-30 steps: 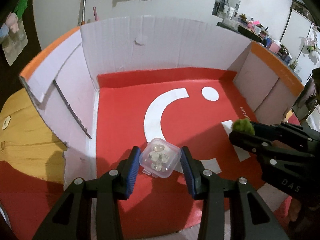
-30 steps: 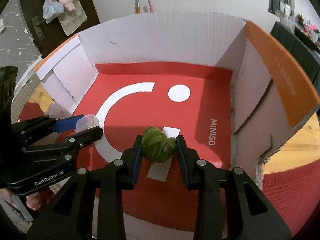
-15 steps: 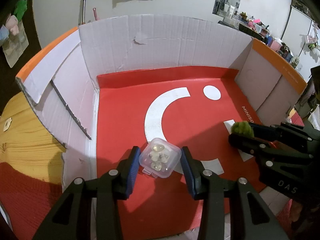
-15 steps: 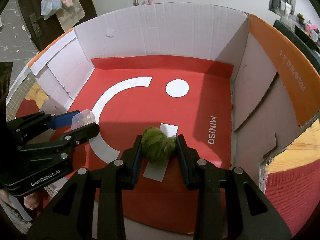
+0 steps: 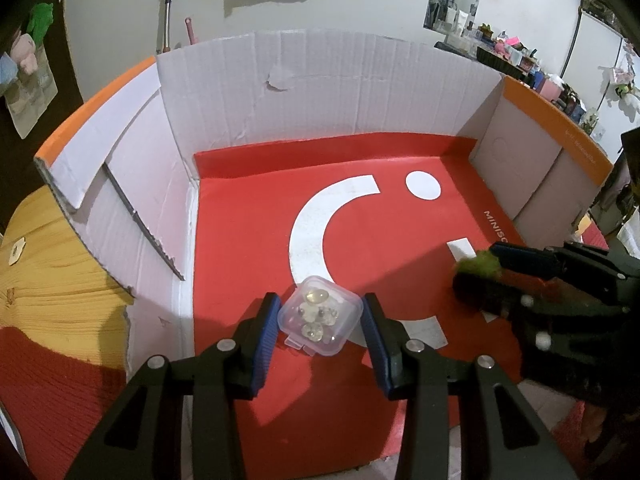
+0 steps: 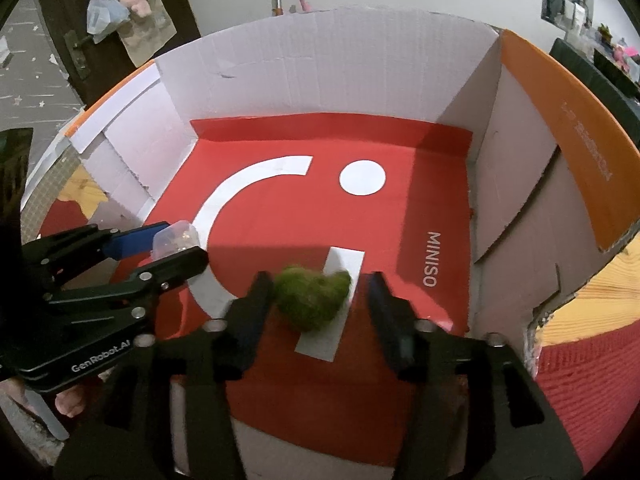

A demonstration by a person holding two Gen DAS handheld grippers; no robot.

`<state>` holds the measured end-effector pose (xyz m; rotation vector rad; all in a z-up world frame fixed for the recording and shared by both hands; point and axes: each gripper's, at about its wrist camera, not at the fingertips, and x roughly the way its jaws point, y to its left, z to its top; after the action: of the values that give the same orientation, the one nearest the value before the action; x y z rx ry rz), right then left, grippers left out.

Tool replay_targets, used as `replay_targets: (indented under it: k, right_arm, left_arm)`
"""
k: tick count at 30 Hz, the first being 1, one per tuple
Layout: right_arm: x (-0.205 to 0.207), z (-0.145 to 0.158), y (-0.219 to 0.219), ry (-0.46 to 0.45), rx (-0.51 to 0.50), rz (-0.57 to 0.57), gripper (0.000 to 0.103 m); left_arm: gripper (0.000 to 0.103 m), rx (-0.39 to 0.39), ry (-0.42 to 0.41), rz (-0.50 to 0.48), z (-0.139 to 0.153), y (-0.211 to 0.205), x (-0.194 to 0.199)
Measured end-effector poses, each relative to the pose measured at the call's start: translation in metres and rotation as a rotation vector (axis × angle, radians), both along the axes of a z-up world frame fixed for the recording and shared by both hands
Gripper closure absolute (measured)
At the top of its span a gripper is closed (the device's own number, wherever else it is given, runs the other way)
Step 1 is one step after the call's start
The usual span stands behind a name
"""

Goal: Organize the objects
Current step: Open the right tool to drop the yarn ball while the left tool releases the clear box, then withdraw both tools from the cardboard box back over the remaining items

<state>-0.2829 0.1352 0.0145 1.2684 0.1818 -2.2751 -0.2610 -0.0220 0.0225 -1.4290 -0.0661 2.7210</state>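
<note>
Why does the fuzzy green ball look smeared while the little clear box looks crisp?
Right wrist view: the fuzzy green ball and the right gripper are motion-blurred as its jaws open off the ball. Left wrist view: the small clear plastic box sits sharp in the left gripper; the cardboard box walls bow from fisheye distortion.

"MINISO" is printed in white on the red box floor (image 6: 432, 216), just right of the right gripper's jaws. "GenRobot.AI" stands on the left gripper (image 6: 176, 250) body, left of those jaws.
</note>
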Motion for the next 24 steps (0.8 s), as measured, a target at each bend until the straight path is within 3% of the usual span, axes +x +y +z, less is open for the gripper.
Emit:
replay_targets:
  k: [9,13,19,24]
  right_arm:
    - [0.013,0.013,0.005,0.033,-0.014,-0.005,0.047]
    - [0.020,0.019,0.004,0.048,-0.022,0.001,0.042]
    - [0.034,0.028,0.008,0.076,-0.032,0.004,0.033]
    - [0.045,0.033,0.012,0.088,-0.046,0.002,0.027]
  left_arm:
    - [0.055,-0.001,0.021,0.015,0.008,-0.003,0.010]
    - [0.047,-0.018,0.047,0.017,0.016,0.000,0.017]
    - [0.047,-0.018,0.058,0.016,0.022,0.002,0.027]
    - [0.039,-0.016,0.076,0.026,0.029,0.001,0.040]
